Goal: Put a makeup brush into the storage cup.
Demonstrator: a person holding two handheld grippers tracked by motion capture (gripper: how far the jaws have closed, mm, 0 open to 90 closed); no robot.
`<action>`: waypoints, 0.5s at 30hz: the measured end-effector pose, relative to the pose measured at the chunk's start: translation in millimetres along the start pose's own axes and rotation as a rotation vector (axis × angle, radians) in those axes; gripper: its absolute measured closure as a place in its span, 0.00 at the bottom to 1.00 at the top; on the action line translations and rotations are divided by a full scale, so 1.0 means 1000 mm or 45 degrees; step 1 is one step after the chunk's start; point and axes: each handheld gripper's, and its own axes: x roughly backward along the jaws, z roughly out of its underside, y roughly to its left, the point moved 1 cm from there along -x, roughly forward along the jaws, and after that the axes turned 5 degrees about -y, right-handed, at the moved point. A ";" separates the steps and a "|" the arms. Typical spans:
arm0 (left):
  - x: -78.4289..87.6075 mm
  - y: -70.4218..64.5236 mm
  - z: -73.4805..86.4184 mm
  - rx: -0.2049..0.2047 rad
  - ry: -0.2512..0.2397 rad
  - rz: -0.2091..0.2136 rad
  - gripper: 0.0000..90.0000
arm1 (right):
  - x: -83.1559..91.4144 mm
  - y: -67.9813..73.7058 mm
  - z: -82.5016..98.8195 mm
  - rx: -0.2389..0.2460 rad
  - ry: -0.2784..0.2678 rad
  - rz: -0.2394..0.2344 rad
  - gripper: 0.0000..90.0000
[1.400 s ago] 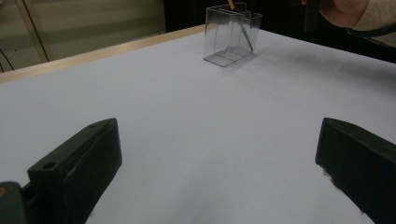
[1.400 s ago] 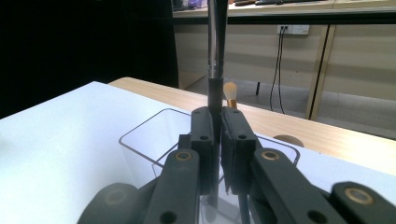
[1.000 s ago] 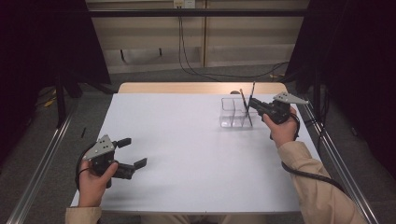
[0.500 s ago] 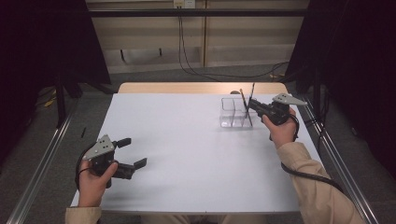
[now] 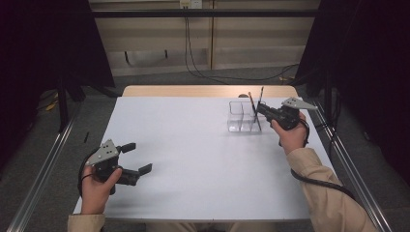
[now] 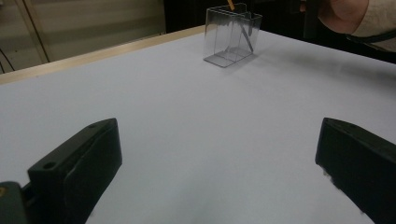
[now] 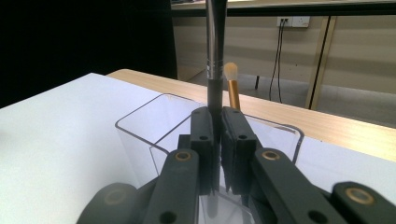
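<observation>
My right gripper (image 7: pixel 217 140) is squeezed tight on a dark brush (image 7: pixel 215 60), holding it upright over the clear box (image 7: pixel 140 135) near the far right of the white table (image 5: pixel 193 145). A gold brush (image 7: pixel 232 86) stands in that box just behind. My left gripper (image 5: pixel 133 159) rests wide open and empty at the near left.

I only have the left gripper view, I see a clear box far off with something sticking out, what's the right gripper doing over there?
Observer: The right gripper is shut on a dark-handled brush, holding it upright above the clear organizer.
Operator: Is anything already in that box?
Observer: Yes, a gold-handled brush with a pale tip stands in it, behind the held one.
Operator: Where does the box sit on the table?
Observer: In the high view it sits at the far right of the white table, just before the bare wooden strip at the far edge.
</observation>
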 end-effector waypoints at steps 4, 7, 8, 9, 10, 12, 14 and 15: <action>0.000 0.000 0.000 0.000 -0.002 0.001 0.00 | 0.000 0.000 0.001 -0.005 0.002 -0.002 0.93; 0.001 0.001 0.000 -0.005 -0.001 0.007 0.00 | 0.000 0.000 0.002 -0.005 0.001 0.000 0.93; 0.001 0.000 0.000 -0.008 0.001 0.001 0.00 | 0.000 0.000 0.002 -0.005 0.001 -0.001 0.93; 0.001 0.000 -0.001 -0.008 0.000 0.006 0.01 | 0.000 0.000 0.002 -0.005 0.002 -0.001 0.93; 0.000 0.000 0.000 -0.007 0.000 0.007 0.00 | 0.000 0.000 0.001 -0.007 0.003 -0.003 0.93; 0.000 0.000 0.000 -0.004 0.000 0.007 0.00 | 0.000 0.001 0.001 -0.009 -0.003 -0.005 0.91; 0.000 0.000 0.000 -0.007 0.000 0.009 0.00 | -0.001 0.001 0.001 -0.009 -0.005 -0.015 0.82; 0.000 0.000 0.000 -0.007 -0.001 0.007 0.01 | -0.001 0.002 0.001 -0.001 -0.013 -0.008 0.76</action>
